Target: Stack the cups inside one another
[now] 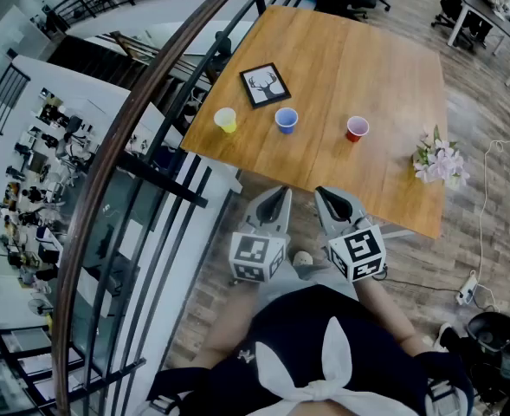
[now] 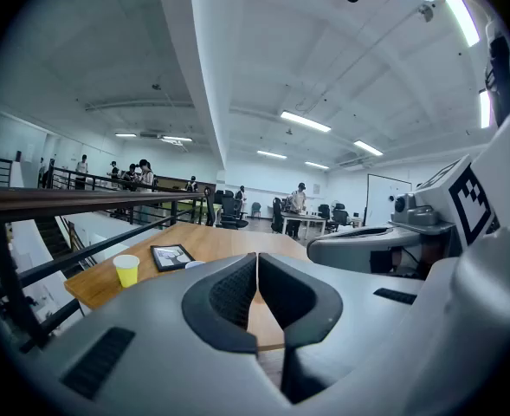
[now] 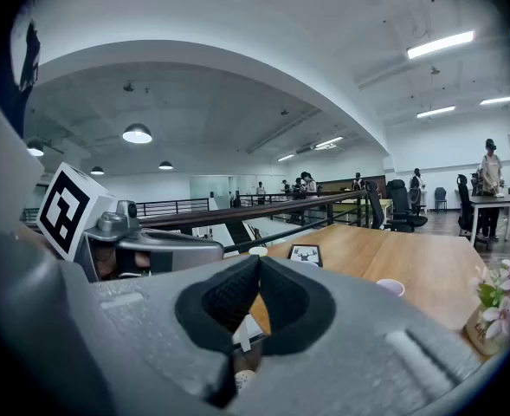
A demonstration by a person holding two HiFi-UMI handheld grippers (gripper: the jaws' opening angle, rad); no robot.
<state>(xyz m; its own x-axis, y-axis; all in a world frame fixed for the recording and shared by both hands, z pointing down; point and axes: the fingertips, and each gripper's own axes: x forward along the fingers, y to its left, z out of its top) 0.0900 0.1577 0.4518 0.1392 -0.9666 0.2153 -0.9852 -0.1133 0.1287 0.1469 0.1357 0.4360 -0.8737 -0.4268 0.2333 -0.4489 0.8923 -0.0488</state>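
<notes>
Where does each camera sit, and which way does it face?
Head view: on the person's head, looking steeply down at the table; left gripper, right gripper and torso show.
Left gripper view: on that gripper, along its shut jaws across the table; right gripper at right.
Right gripper view: on that gripper, along its shut jaws across the table; left gripper at left.
Shared: all show the framed deer picture.

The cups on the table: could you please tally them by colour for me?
yellow cup: 1
blue cup: 1
red cup: 1
Total: 3
</notes>
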